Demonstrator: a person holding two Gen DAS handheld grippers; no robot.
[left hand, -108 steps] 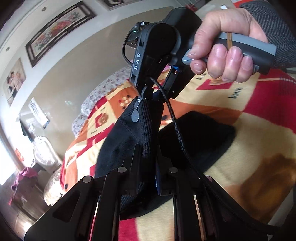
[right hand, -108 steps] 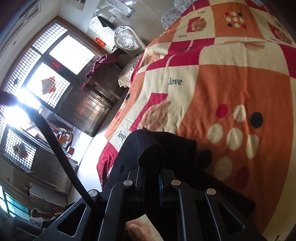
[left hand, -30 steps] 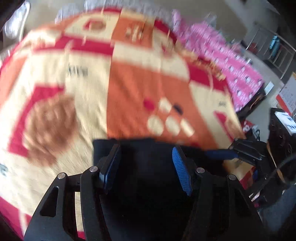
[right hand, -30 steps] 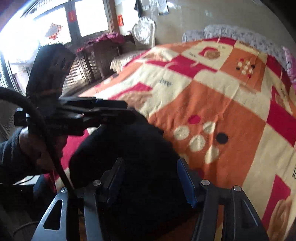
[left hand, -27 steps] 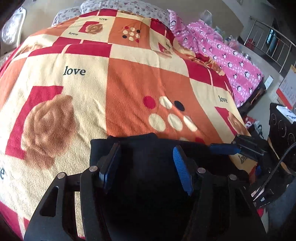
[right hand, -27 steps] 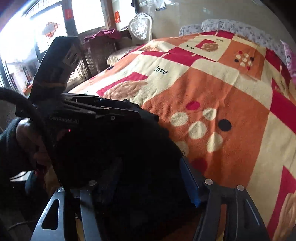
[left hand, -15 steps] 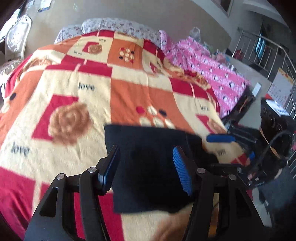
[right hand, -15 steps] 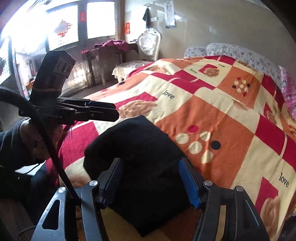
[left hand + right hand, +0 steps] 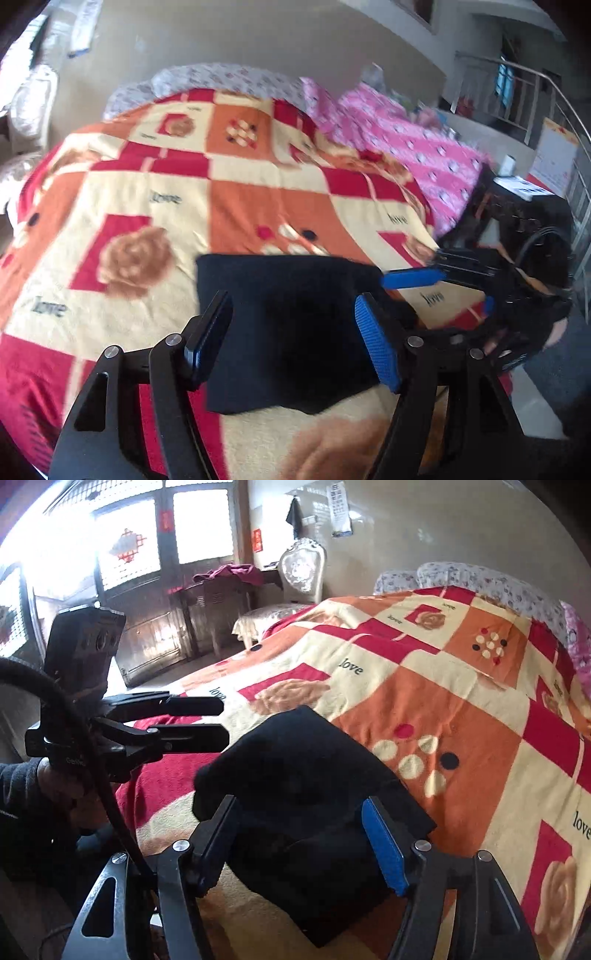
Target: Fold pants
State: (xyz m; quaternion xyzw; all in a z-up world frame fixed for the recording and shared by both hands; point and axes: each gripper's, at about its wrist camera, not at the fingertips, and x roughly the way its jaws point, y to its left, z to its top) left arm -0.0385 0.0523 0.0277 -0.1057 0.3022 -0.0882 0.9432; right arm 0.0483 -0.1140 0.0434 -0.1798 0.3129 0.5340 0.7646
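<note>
The black pants (image 9: 291, 325) lie folded into a flat, roughly square pile on the patterned blanket (image 9: 166, 206), near the bed's front edge. They also show in the right wrist view (image 9: 314, 797). My left gripper (image 9: 293, 314) is open and empty, raised above the pile's near side. It also shows at the left of the right wrist view (image 9: 221, 720). My right gripper (image 9: 299, 812) is open and empty, just above the pile. Its blue pads (image 9: 412, 277) show at the right of the left wrist view.
The blanket (image 9: 461, 709) is red, orange and cream and covers the bed. A pink quilt (image 9: 406, 147) lies at the far right. A white chair (image 9: 299, 576) and a dark wooden cabinet (image 9: 214, 613) stand beyond the bed's left side. A black cable (image 9: 96, 768) hangs near the left gripper.
Both grippers were shut on the pants 3.6 s ago and have let go. In the last second both have lifted and drawn back, leaving the folded pile on the blanket.
</note>
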